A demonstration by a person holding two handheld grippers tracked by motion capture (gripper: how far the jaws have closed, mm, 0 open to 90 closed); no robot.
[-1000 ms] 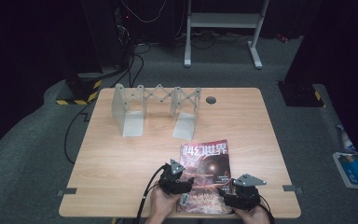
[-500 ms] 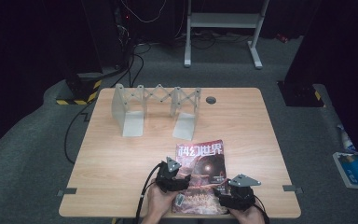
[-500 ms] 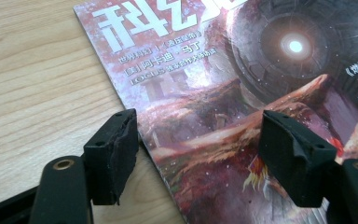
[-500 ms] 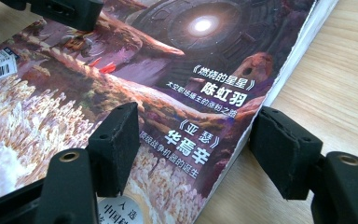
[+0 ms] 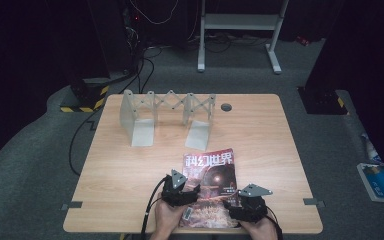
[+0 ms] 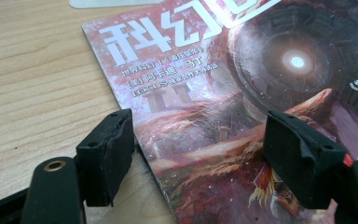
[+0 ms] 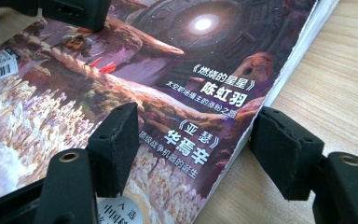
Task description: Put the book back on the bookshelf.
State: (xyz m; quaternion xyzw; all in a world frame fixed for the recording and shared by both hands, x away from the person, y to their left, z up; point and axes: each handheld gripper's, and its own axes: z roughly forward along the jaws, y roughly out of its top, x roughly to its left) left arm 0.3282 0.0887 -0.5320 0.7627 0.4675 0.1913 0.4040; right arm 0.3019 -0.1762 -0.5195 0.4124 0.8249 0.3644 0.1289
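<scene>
One magazine (image 5: 209, 187) lies flat, cover up, at the near middle of the bench (image 5: 280, 145), its title end pointing to the far side and its near end close to the bench's near edge. Its cover carries large pale characters above a dark round structure with a bright centre, and a white barcode label sits near its near left corner.

Both grippers are at its near end. The left gripper (image 6: 198, 161) is over the magazine's near left part; in the left gripper view its fingers (image 6: 106, 156) stand wide apart, one over bare wood just beside the magazine's left edge and the other over the cover, so the edge lies between them. They grip nothing. The right gripper (image 7: 198, 151) is at the near right corner; in the right gripper view its fingers (image 7: 114, 147) are likewise spread wide, one above the cover and the other over the wood just off the magazine's right edge, with the thick white page edge between them. They too hold nothing. Whether any finger touches the cover or the wood cannot be told. In the high view a person's hands hold both grippers from the near edge, and a dark cable trails from the left one over that edge.

Farther off, on the far left half of the bench, stands a grey folding rack (image 5: 167, 117) with a scissor-like link between its upright panels, well apart from the magazine. To its right is a small dark round cap (image 5: 226, 106) set in the bench.
</scene>
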